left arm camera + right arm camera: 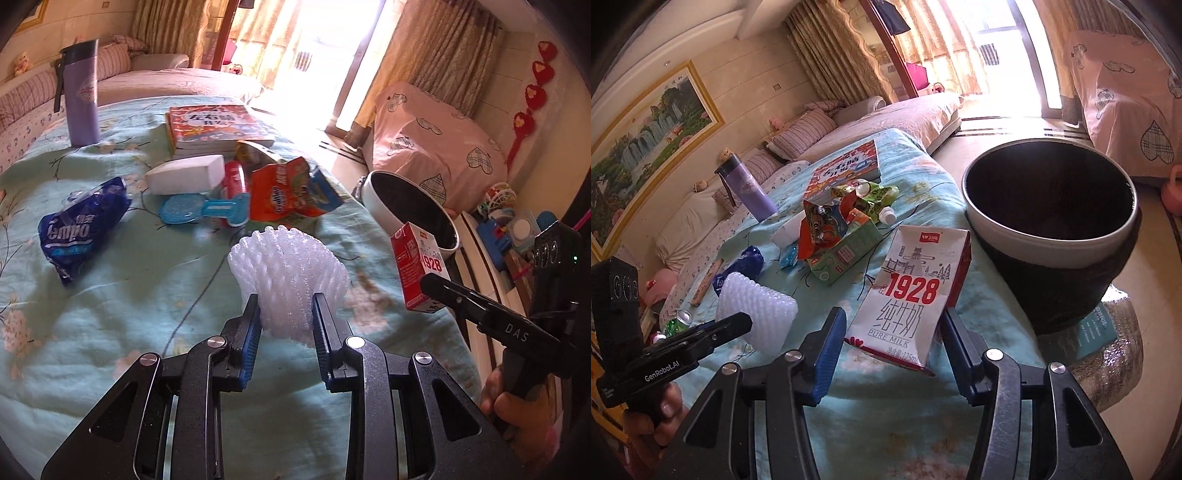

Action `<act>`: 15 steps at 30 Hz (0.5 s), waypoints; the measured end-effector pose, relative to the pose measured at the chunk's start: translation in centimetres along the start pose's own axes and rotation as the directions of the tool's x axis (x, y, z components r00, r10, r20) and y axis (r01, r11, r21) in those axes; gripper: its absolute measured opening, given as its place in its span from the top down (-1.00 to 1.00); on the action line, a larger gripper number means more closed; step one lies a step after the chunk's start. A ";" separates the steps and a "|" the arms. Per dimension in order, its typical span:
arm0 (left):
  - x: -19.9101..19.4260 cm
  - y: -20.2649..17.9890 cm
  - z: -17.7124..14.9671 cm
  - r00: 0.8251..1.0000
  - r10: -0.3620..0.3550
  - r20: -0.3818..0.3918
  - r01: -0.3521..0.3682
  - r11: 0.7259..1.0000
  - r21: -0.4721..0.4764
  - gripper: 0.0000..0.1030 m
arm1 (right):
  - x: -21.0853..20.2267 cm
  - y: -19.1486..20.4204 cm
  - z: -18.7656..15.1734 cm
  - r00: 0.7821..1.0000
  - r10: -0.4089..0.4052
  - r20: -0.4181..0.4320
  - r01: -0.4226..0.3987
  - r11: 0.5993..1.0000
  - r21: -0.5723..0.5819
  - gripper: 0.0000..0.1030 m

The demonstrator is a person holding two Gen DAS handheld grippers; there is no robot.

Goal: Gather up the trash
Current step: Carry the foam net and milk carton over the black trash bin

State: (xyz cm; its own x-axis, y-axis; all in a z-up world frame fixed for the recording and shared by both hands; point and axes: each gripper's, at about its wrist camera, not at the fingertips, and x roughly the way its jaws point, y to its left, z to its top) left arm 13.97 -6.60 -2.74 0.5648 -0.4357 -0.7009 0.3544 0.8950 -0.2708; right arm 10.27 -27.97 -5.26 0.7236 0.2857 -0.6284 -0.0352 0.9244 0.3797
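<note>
The dark trash bin is being kept just ahead and right of the right gripper, which is being clamped on a 1928 milk carton held off the bedspread. A white foam net is being squeezed by the left gripper, snack wrappers being left further ahead

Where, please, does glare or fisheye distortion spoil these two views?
Left wrist view: the sunlit doorway is blown out to white, washing the floor beneath; edges curve strongly and corners go black. Right wrist view: the window glares likewise, the bin bulges, yet the milk carton print stays sharp.
</note>
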 end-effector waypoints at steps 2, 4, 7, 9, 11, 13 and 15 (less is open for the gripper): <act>0.0 -0.8 0.0 1.000 -0.005 0.000 0.005 1.000 0.013 0.51 | -0.5 -0.4 0.1 1.000 0.007 0.006 -0.007 1.000 0.007 -0.04; 0.0 -1.5 0.1 1.000 -0.007 0.002 0.007 1.000 0.026 0.51 | -0.8 -0.6 0.1 1.000 0.013 0.014 -0.013 1.000 0.010 -0.04; 0.1 -2.6 0.2 1.000 -0.012 -0.001 0.012 0.999 0.042 0.51 | -1.2 -0.9 0.1 1.000 0.019 0.025 -0.020 1.000 0.018 -0.04; 0.3 -3.2 0.4 1.000 -0.013 -0.001 0.013 0.998 0.054 0.51 | -1.6 -1.2 0.1 0.999 0.019 0.034 -0.019 1.000 0.022 -0.04; 0.4 -3.8 0.5 1.000 -0.015 0.000 0.015 0.998 0.066 0.51 | -2.0 -1.5 0.2 0.999 0.023 0.042 -0.024 0.999 0.027 -0.04; 0.6 -4.5 0.7 1.000 -0.016 -0.001 0.016 0.997 0.078 0.51 | -2.3 -1.9 0.3 0.998 0.024 0.050 -0.025 0.999 0.032 -0.04; 0.8 -5.0 0.9 1.000 -0.018 -0.002 0.018 0.996 0.086 0.51 | -2.8 -2.4 0.4 0.998 0.026 0.060 -0.029 0.999 0.038 -0.04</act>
State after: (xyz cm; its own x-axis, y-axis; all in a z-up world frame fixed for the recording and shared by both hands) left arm 13.34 -11.49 -1.39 0.5567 -0.4518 -0.6971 0.4277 0.8753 -0.2257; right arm 8.62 -31.08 -4.13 0.7623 0.2943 -0.5764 -0.0296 0.9055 0.4232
